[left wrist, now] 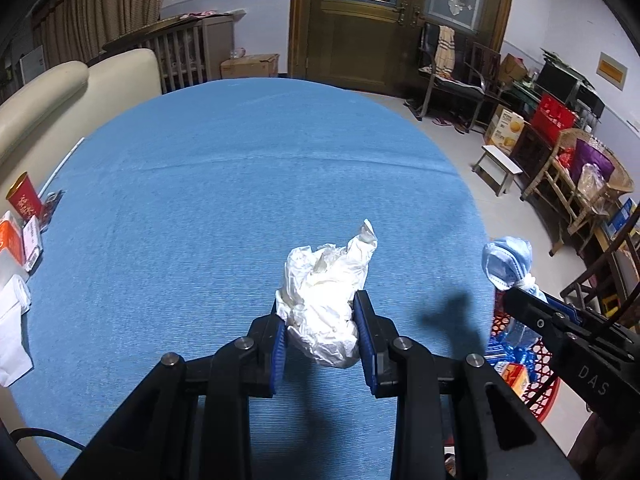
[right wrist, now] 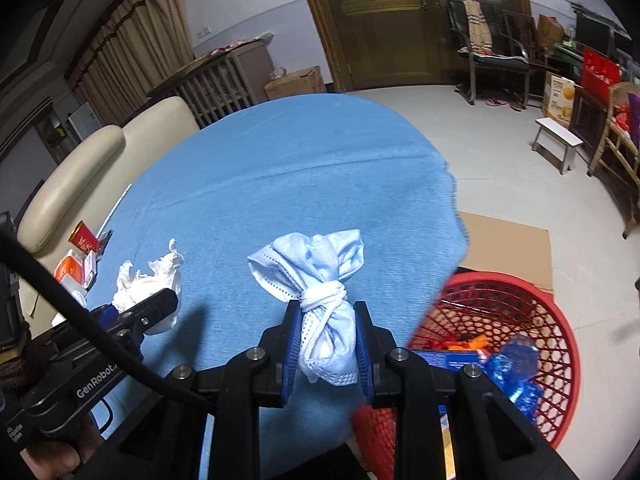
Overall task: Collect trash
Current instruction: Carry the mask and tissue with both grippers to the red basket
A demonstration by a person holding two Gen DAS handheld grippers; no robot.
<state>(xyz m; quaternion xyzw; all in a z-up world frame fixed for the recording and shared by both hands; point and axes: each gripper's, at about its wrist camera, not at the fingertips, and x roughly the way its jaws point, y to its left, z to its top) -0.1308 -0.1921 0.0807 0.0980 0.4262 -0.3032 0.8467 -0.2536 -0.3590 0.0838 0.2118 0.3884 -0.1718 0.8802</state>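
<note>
My left gripper (left wrist: pixel 322 320) is shut on a crumpled white plastic wad (left wrist: pixel 326 296) and holds it above the blue tablecloth (left wrist: pixel 240 184). The wad also shows in the right wrist view (right wrist: pixel 148 280). My right gripper (right wrist: pixel 326 336) is shut on a knotted bundle of light-blue face masks (right wrist: pixel 316 280), held near the table's right edge. The bundle also shows in the left wrist view (left wrist: pixel 508 260). A red mesh basket (right wrist: pixel 520 296) stands on the floor beside the table, below and right of my right gripper. It holds blue plastic wrappers (right wrist: pixel 516 364) and other trash.
At the table's left edge lie a red can (left wrist: pixel 24 196), an orange packet (left wrist: pixel 12 240), small boxes and white paper (left wrist: pixel 12 320). A cream sofa (left wrist: pixel 60 92) stands behind the table. Flat cardboard (right wrist: pixel 508 244) lies on the floor. A small stool (right wrist: pixel 558 136) and chairs stand at right.
</note>
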